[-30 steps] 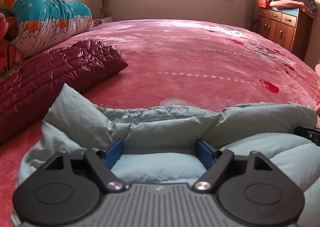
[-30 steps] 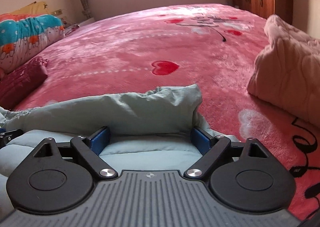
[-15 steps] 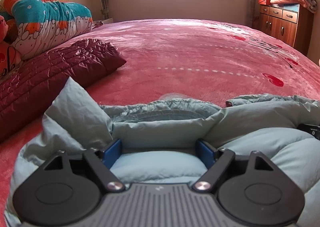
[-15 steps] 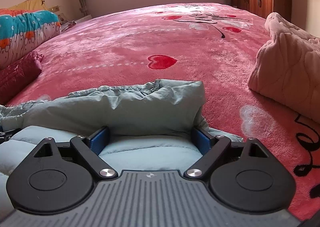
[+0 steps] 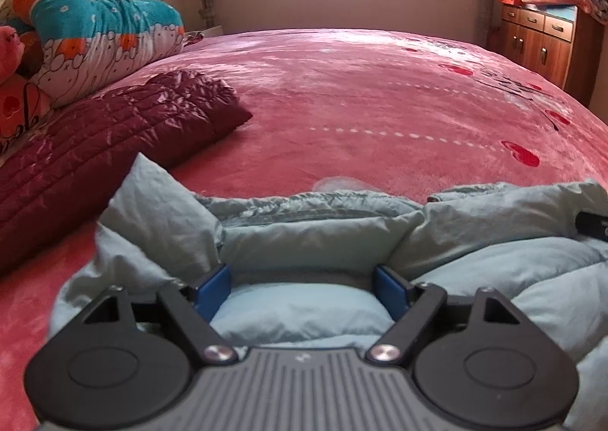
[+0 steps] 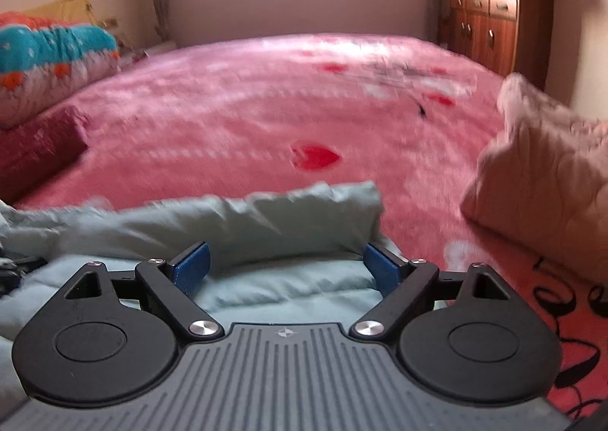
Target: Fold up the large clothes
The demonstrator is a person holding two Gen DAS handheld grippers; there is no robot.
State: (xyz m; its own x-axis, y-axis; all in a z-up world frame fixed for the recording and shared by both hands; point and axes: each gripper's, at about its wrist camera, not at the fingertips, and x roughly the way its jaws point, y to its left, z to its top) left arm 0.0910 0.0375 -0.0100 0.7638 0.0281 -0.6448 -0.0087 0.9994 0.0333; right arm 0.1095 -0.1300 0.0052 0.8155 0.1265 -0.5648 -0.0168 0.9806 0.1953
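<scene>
Left wrist view: you are holding the left gripper (image 5: 302,284) low over the pale blue-green padded down jacket (image 5: 304,241), which is lying on the pink plush bedspread with red hearts (image 5: 380,97). Its blue pads (image 5: 212,290) are standing wide apart with a puffed panel of the jacket bulging between them; they are looking open rather than pinching, since the fabric is showing no squeeze. The jacket's long axis is running across your view, left to right, with a raised fold directly ahead of the fingertips. A shiny maroon quilted garment (image 5: 114,134) is lying well apart to the left, beneath a rolled teal and orange patterned duvet (image 5: 102,36)

Right wrist view: you are holding the right gripper (image 6: 285,267) over the same jacket's (image 6: 235,226) right end, pads spread wide, fabric lying between them unclamped. This picture is blurring. The jacket's end corner is sitting just ahead of the right pad, so this hand is nearer that edge; the left is nearer the opposite end. A beige quilted cushion-like bundle (image 6: 543,184) is sitting near on the right, a wooden cabinet (image 6: 494,28) beyond. Judging from this, the coming fold turns on both hands closing on that far ridge together
</scene>
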